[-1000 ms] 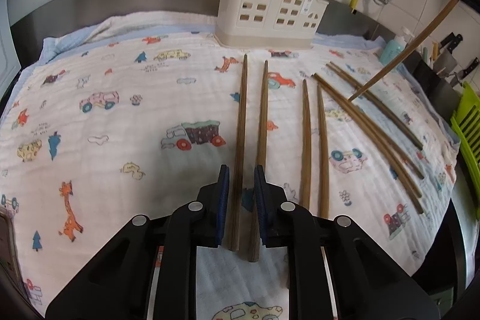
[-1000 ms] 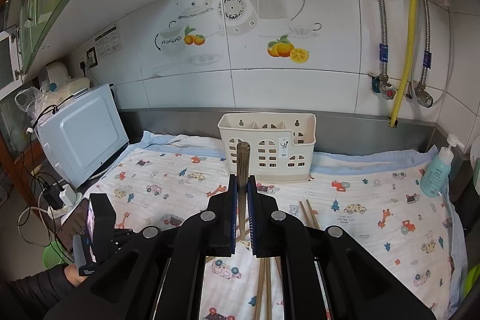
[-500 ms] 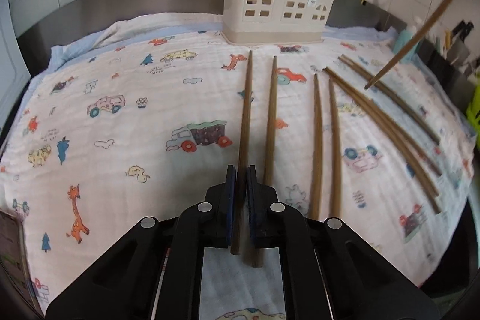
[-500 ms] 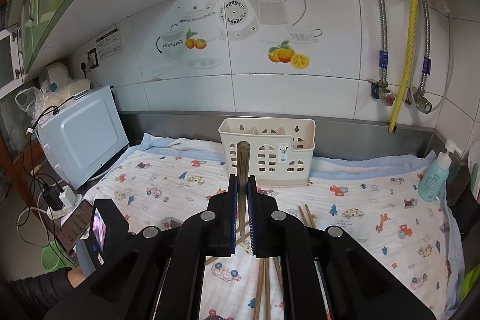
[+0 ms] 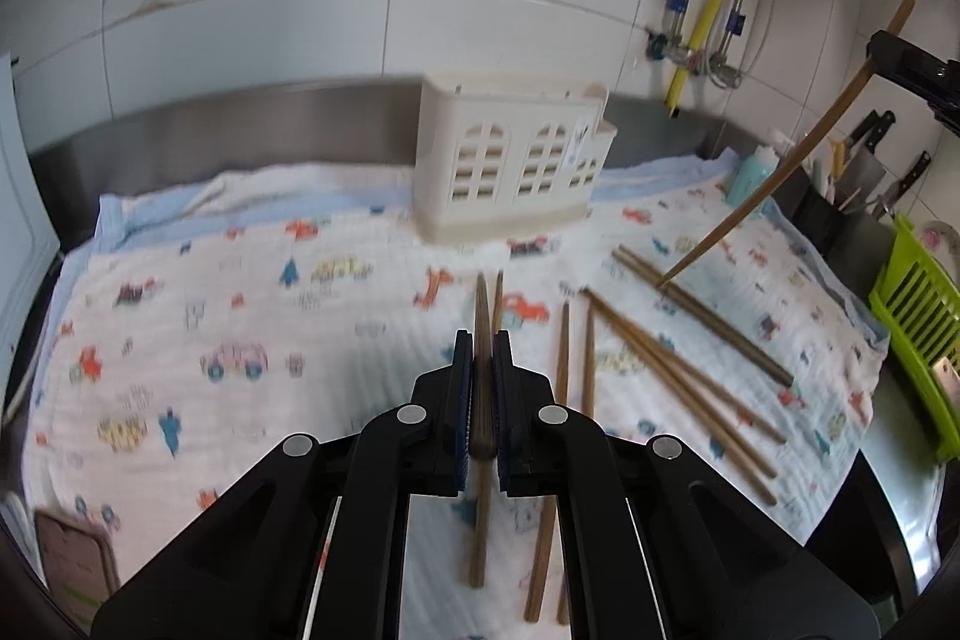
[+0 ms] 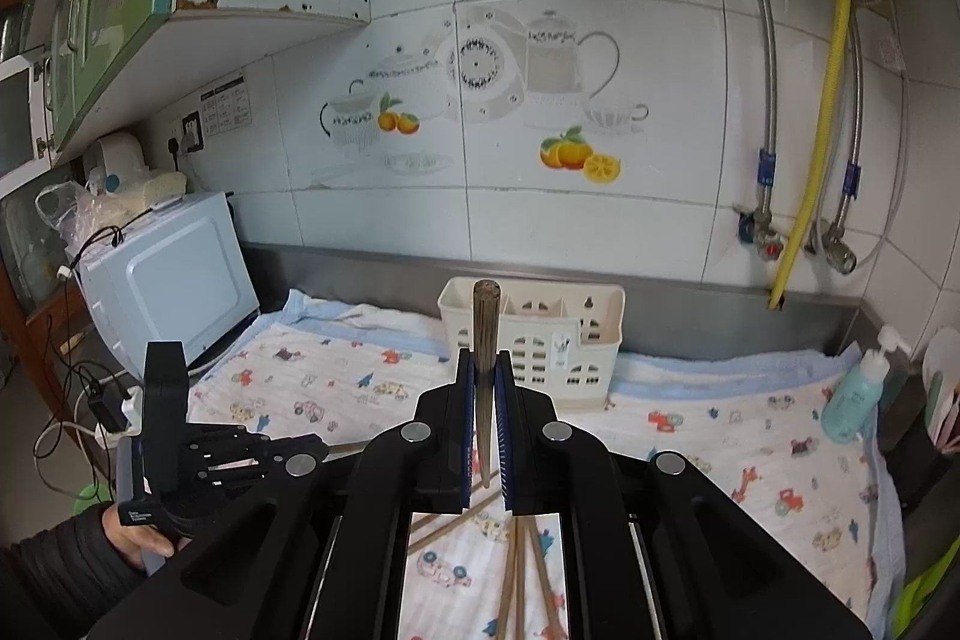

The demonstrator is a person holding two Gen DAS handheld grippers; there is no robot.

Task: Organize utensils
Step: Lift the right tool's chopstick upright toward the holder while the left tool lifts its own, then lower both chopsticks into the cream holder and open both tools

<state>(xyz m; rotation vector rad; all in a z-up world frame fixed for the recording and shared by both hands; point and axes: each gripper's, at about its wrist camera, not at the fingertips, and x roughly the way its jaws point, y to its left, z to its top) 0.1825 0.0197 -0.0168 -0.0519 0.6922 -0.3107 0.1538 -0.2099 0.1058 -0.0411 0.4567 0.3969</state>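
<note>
Chopstick [image 5: 482, 388] clamped between left fingers [image 5: 462, 388]; right fingers [image 6: 465, 418] likewise, apparently.

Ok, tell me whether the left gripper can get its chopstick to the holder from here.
Probably yes: the left gripper grips a chopstick, and only bare cloth lies before the holder.

Open cloth [image 5: 252, 316] before caddy [image 5: 510, 160]
</note>
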